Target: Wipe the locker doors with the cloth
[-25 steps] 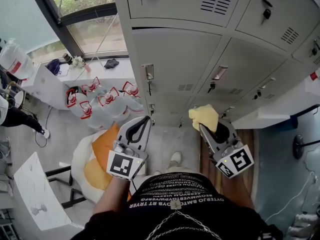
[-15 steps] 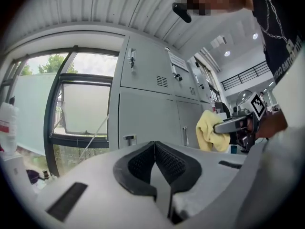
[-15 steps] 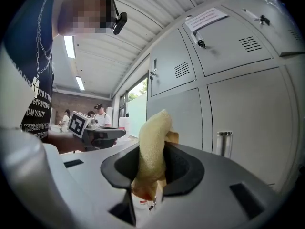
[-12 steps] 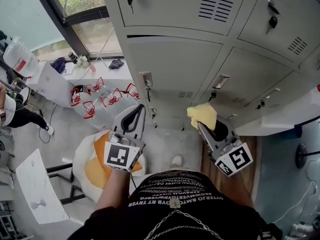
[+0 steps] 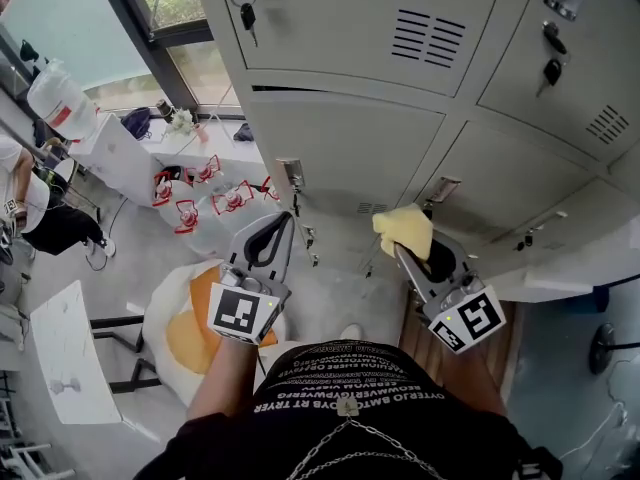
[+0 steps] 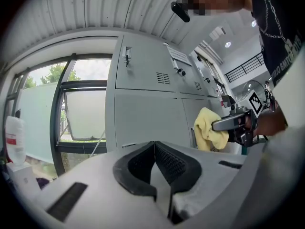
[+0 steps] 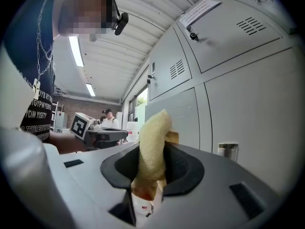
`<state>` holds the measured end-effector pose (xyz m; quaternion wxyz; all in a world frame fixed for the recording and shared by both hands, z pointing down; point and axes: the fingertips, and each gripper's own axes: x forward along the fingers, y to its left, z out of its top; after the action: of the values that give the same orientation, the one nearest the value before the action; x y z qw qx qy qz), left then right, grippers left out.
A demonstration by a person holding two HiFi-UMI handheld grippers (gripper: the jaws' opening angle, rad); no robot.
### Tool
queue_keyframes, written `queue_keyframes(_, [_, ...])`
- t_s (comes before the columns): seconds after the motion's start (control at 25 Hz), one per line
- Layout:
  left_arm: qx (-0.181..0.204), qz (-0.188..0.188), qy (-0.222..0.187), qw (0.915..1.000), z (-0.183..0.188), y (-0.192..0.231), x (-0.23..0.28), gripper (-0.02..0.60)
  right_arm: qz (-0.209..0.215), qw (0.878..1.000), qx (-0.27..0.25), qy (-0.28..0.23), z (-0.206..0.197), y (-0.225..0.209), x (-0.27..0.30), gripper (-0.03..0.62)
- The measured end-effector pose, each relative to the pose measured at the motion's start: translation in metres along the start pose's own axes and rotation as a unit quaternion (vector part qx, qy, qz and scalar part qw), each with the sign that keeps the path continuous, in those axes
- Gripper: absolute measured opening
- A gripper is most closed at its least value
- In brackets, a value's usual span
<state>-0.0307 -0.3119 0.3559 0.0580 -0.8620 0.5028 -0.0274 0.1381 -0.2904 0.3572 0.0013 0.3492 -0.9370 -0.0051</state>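
Grey metal locker doors (image 5: 350,158) fill the upper head view, with vents, handles and keys. My right gripper (image 5: 408,251) is shut on a yellow cloth (image 5: 405,230), which bunches out past the jaw tips just short of a lower locker door. In the right gripper view the cloth (image 7: 152,147) stands up between the black pads, with a locker door (image 7: 248,104) close on the right. My left gripper (image 5: 283,222) is shut with nothing in it, pointing at the lockers' lower left corner. The left gripper view shows its pads (image 6: 167,163) pressed together, the cloth (image 6: 208,128) off to the right.
Several water jugs with red labels (image 5: 215,200) stand on the floor under a window (image 5: 190,58). An orange and white cushion (image 5: 185,333) lies below my left gripper. A white table (image 5: 65,353) and a seated person (image 5: 40,218) are at the left. Keys (image 5: 245,13) hang from an upper door.
The view has swung up the lockers and a little left, so the doors sit lower and larger. Both grippers kept their places and states; the cloth stays clamped.
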Motion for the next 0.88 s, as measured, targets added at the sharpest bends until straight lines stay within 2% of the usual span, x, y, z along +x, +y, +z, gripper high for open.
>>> queue_keyframes(0.36, [-0.014,0.024,0.031,0.9992,-0.019,0.007,-0.006,0.008,0.034,0.999,0.031,-0.010,-0.002,-0.011,0.014,0.112])
queue_keyframes(0.68, [-0.014,0.016,0.042,0.9989,-0.029,0.017,0.003,0.008,0.046,0.999,0.020,-0.022,0.017,-0.011,0.034,0.112])
queue_keyframes(0.88, [-0.008,-0.006,0.040,0.9992,-0.031,0.029,0.024,0.008,0.036,0.999,0.010,-0.032,0.031,-0.011,0.052,0.112])
